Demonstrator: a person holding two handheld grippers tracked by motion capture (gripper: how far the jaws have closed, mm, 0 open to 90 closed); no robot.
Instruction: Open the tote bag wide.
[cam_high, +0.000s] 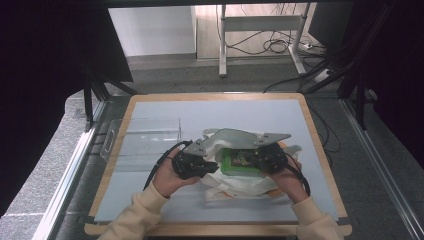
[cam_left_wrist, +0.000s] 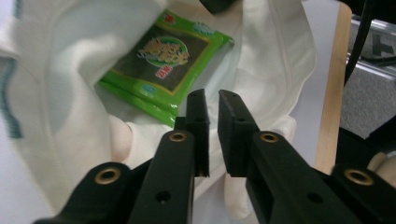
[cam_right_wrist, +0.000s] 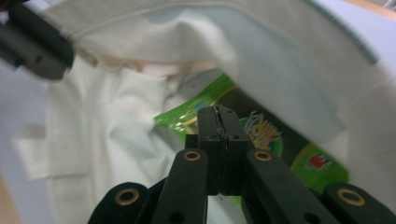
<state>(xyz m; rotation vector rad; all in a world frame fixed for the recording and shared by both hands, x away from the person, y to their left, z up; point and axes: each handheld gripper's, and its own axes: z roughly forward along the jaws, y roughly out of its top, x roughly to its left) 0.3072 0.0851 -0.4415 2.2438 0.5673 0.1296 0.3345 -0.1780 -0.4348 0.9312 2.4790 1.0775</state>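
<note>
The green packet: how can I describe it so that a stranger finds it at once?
Look at the wooden-edged table, then at the crumpled white cloth bag near its front, between the person's two hands. The green packet lies in the bag's opening; it is flat, bright green with a dark printed centre, the only coloured thing there.

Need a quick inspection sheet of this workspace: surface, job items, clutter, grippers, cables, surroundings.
Surface: pale blue mat on a wood-edged table.
Job's things: white cloth bag lying open, green snack packet inside it.
Clutter: clear plastic tray at the left edge.
Grippers: left gripper nearly shut, nothing visible between its jaws; right gripper shut, jaws together over the packet.
Cables: black cable trails from the left gripper; loose cables on the floor.
Surroundings: dark curtains, desk legs behind.
</note>
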